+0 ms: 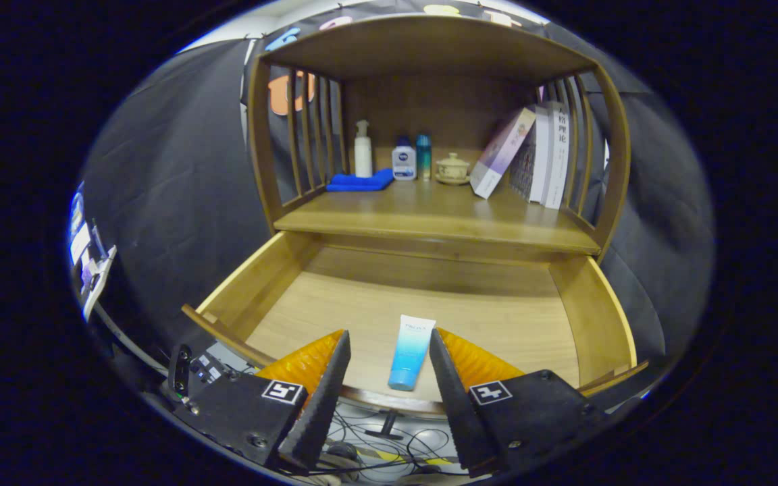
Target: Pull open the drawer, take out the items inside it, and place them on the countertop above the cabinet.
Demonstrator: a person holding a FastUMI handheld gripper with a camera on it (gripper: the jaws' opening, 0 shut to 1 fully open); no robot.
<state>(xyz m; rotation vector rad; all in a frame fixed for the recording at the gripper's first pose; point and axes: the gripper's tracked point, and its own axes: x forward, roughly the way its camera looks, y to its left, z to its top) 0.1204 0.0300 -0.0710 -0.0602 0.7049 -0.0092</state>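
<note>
The wooden drawer [591,317] stands pulled out below the countertop [429,216]. A blue and white tube [410,351] lies flat on the drawer floor near its front edge, white end pointing toward the cabinet. My gripper [389,337] hovers above the drawer's front, open, its two fingers [335,371] on either side of the tube and apart from it. The tube sits between the fingertips in the view, nothing is pressed.
On the countertop stand a white pump bottle [362,150], a folded blue cloth [360,181], two small bottles [404,163], a lidded cup [453,167] and leaning books [531,158]. Slatted side rails [304,135] and a top shelf enclose it. Cables [389,449] lie on the floor below.
</note>
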